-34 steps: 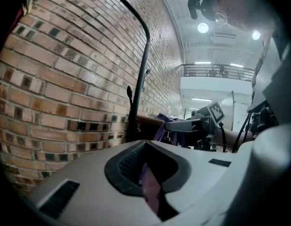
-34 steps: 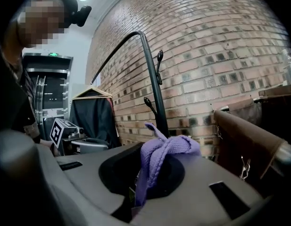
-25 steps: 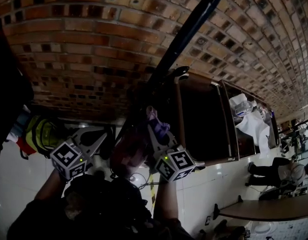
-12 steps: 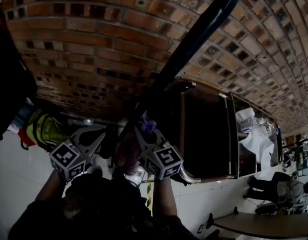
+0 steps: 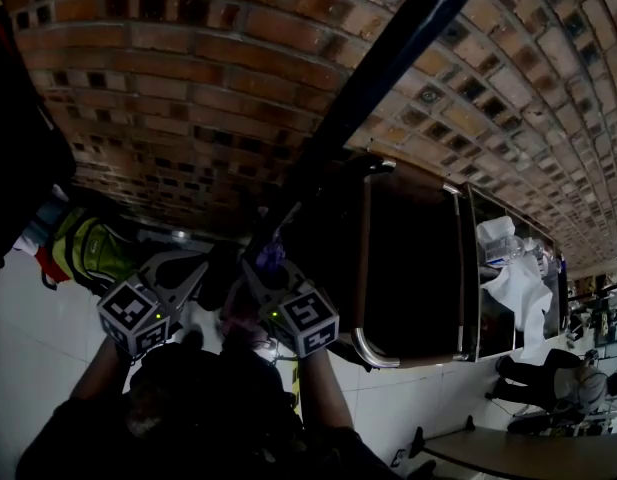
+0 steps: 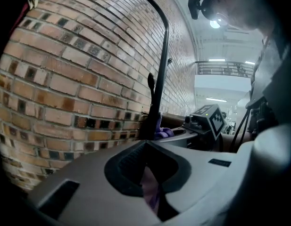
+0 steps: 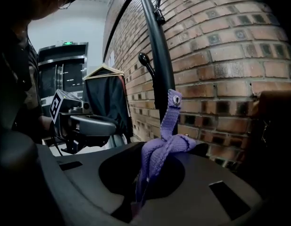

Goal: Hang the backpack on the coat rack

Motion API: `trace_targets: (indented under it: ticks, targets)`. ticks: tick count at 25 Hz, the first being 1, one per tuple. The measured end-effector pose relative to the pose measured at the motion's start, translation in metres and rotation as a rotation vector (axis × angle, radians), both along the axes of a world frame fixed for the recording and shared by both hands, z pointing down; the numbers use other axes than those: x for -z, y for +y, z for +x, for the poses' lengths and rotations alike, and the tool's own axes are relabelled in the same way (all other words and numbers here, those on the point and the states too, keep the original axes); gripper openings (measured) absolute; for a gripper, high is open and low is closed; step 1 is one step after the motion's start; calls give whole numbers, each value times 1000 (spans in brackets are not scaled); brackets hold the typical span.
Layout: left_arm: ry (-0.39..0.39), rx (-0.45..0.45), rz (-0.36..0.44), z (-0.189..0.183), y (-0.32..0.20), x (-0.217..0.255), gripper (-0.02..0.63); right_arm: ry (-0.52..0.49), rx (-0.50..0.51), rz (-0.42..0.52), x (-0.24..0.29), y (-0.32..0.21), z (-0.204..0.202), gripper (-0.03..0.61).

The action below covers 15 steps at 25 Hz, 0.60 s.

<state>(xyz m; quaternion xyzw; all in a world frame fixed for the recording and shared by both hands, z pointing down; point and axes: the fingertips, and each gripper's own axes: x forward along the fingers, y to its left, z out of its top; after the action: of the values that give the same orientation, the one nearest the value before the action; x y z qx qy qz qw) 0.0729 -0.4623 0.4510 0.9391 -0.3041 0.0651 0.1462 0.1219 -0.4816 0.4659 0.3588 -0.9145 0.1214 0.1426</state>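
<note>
A black coat rack pole (image 5: 388, 68) slants across the brick wall, with knobbed hooks (image 7: 144, 59) on it in the right gripper view. My right gripper (image 5: 260, 265) is shut on the backpack's purple webbing strap (image 7: 163, 142), whose end stands up just in front of the pole (image 7: 157, 55). My left gripper (image 5: 200, 270) is close beside it, shut on a thin fold of purple-pink backpack fabric (image 6: 150, 189). The backpack body (image 5: 240, 313) shows only dimly between the two marker cubes. Neither strap nor fabric rests on a hook.
The brick wall (image 5: 188, 88) is right behind the rack. A dark brown cabinet with a metal frame (image 5: 366, 268) stands to the right. A yellow-green garment (image 5: 88, 253) hangs at left, and a dark coat on a hanger (image 7: 107, 102) beyond. Someone (image 5: 558, 383) is at far right.
My right gripper has dropped and shifted left toward the left gripper, taking the purple strap with it. The left gripper has shifted only slightly.
</note>
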Motion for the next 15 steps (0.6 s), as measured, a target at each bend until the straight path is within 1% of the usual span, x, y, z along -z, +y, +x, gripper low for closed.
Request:
trace_targets:
  ticks: [4, 10, 13, 15]
  targets:
    - [10, -1, -8, 5, 5, 2, 26, 0, -5, -7, -16, 4, -1, 6]
    - [7, -11, -8, 6, 11, -2, 26, -48, -40, -17, -34, 9, 4, 6]
    - [-12, -30, -12, 7, 17, -7, 26, -96, -79, -32, -41, 11, 8, 6]
    - [-7, -39, -25, 8, 22, -10, 26, -128, -119, -30, -44, 11, 11, 6]
